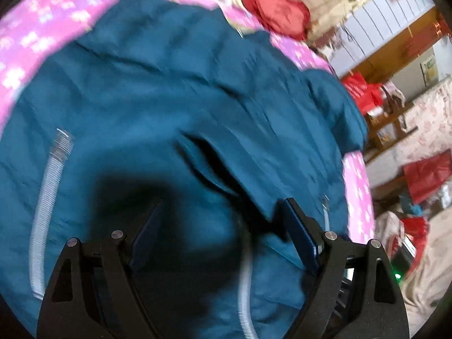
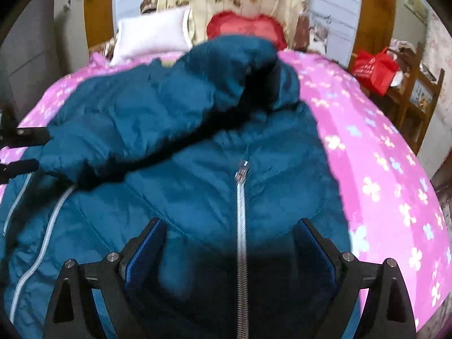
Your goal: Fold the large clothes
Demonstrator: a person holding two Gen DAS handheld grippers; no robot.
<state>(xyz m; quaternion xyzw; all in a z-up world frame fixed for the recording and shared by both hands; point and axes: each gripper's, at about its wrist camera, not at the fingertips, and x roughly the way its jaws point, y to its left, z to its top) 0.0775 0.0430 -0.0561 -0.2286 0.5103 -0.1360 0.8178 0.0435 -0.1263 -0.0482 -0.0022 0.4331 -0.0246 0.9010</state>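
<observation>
Pink flowered bedspread underneath, puffy teal zip-up quilted jacket sprawled across it. It looks soft, light, slippery; pinch hem or sleeve cuff. Left gripper and right gripper both hover with jaws spread, holding nothing.

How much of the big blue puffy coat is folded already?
Only a start. The teal padded jacket lies spread on the pink flowered bedspread, its silver front zipper closed. One sleeve already lies across the chest. The left gripper and right gripper are both open above the jacket, holding nothing. The other side and the body fold seem left to do.
</observation>
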